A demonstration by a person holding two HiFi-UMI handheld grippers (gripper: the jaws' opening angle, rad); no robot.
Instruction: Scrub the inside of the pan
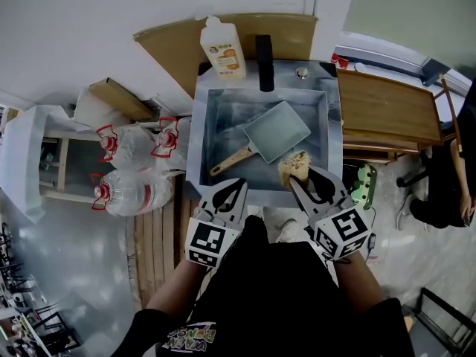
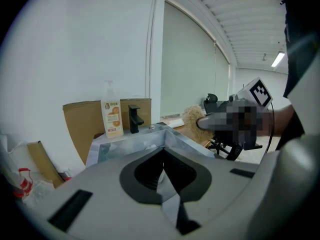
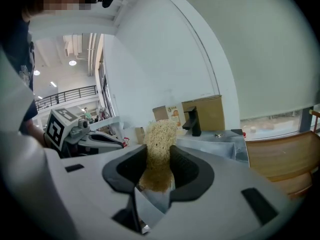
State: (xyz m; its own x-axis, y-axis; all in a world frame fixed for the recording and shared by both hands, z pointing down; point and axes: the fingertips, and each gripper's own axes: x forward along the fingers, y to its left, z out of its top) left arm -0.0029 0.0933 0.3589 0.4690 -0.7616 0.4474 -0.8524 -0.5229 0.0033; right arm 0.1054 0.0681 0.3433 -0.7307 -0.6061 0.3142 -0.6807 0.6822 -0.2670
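Far left: clear plastic bottles with red caps point(image 1: 125, 190) on the floor, not part of the job.

Left gripper point(image 1: 234, 188): jaws together, nothing between them. It hangs at the near edge of the stainless steel sink point(image 1: 195, 149), short of the pan handle.

Task item: the square grey-blue pan with a pale wooden handle point(image 1: 277, 131) lies flat in the sink basin, open side up, handle pointing toward the near-left corner. Nothing is touching it. A white soap bottle with an orange label point(image 1: 222, 48) and a black faucet point(image 1: 264, 63) stand on the back ledge.

Right gripper point(image 1: 305, 177): clamped on a tan fibrous scrubber point(image 1: 294, 167), the wad sticking out past the jaw tips. It sits over the near rim of the sink, just beside the pan's near corner, apart from it.

Far right: a wooden table point(image 1: 387, 114), irrelevant.

Status, my read: scrubber is in hand and the pan is in place, so prep is done. No contact inside the pan, no suds or water visible, so all the scrubbing is left. Handle is unheld, so the pan may slide once pressure goes on.
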